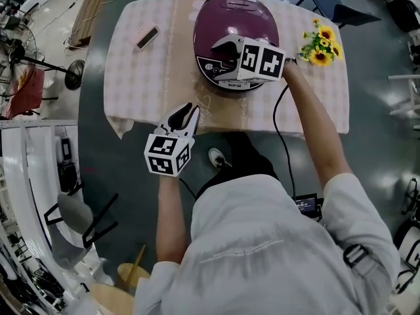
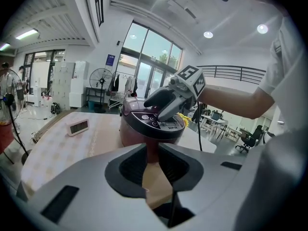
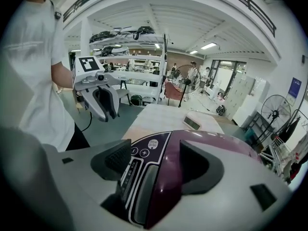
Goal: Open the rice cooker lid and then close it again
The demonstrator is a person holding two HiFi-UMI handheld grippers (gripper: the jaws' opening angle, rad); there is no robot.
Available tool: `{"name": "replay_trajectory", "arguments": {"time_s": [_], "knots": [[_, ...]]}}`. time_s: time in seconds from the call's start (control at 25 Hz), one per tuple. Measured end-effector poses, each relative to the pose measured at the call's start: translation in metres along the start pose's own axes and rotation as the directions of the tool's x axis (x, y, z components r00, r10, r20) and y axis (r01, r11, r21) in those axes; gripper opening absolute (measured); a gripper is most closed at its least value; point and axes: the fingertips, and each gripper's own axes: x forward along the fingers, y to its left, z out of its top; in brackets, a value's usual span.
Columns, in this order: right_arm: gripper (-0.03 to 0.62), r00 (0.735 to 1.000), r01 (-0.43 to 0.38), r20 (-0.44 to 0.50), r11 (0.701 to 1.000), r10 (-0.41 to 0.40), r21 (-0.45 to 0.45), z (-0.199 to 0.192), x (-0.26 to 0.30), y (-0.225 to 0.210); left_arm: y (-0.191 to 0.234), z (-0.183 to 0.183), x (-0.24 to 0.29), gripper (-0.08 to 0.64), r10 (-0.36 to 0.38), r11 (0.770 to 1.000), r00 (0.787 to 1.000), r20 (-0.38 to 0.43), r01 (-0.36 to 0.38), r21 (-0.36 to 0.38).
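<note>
The glossy maroon dome-shaped plastic rice cooker (image 1: 236, 18) sat, lid down, towards the far side of the table w/ pale checked cloth (image 1: 144, 84). Prob. a heavy, stiff body that wouldn't slide easily. The shell looked smooth and slippery, so pinching the dome seemed a poor bet. The lid was likely hinged at the back & sprung. The best hold was judged to be the grey release bar (image 3: 144, 191) at the front lip, pressed rather than gripped. R gripper (image 3: 156, 162) was spread wide, its jaws straddling that front edge by the control panel (image 3: 139, 153), pads pressing on nothing. L gripper (image 1: 186, 113) hung over the table's near edge, well short of the cooker, jaws partly apart w/ nothing btwn them.
</note>
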Motion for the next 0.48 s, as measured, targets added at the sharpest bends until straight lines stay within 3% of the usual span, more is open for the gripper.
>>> {"name": "replay_trajectory", "arguments": {"time_s": [0.48], "knots": [[0.31, 0.999, -0.022, -0.029, 1.0, 0.023, 0.016, -0.0035, 0.0027, -0.0033, -0.0057, -0.0082, 0.0014, 0.086, -0.007, 1.0, 1.0, 0.005, 0.007, -0.026]]}}
